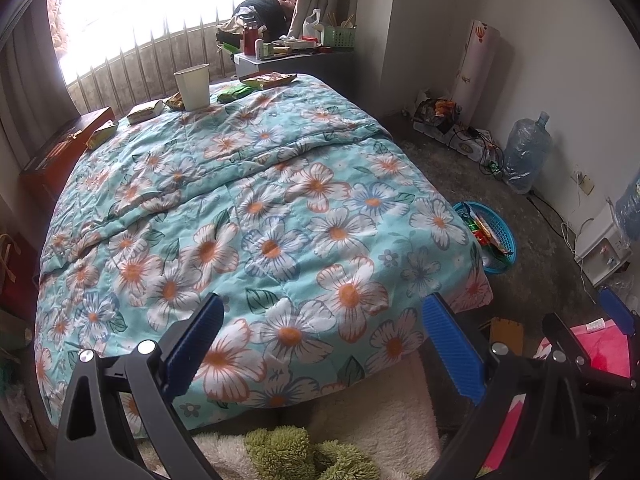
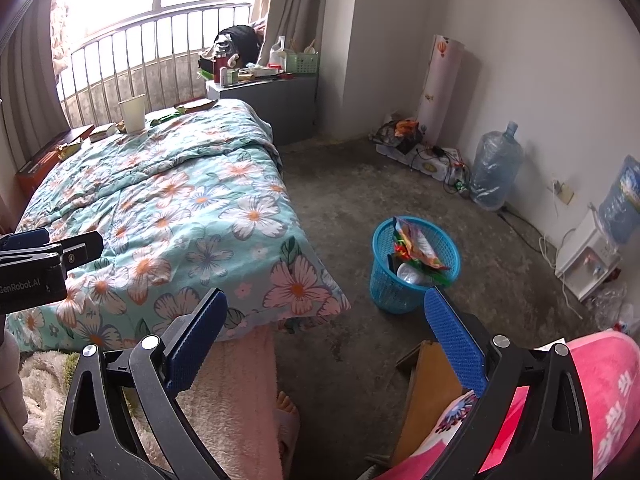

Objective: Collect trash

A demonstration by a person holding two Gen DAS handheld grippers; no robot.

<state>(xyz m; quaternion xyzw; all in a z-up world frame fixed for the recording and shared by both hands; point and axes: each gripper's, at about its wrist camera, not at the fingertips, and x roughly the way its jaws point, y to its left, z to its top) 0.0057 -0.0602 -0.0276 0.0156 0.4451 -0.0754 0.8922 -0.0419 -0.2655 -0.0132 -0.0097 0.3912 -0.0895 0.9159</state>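
Observation:
A bed with a floral quilt (image 1: 248,208) fills the left wrist view; it also shows in the right wrist view (image 2: 172,200). At its far end lie several snack wrappers (image 1: 268,80) and small yellow packs (image 1: 145,112) around a white paper cup (image 1: 193,86), also seen in the right wrist view (image 2: 133,113). A blue trash basket (image 2: 414,266) with wrappers in it stands on the floor right of the bed (image 1: 494,240). My left gripper (image 1: 320,344) is open and empty above the bed's near end. My right gripper (image 2: 324,340) is open and empty above the floor near the basket.
A grey nightstand (image 2: 260,104) crowded with bottles stands beyond the bed. A water jug (image 2: 494,164), cables and boxes line the right wall. A brown box (image 2: 428,392) and pink cloth (image 2: 600,392) lie at the near right. A fluffy rug (image 1: 360,420) lies at the bed's foot.

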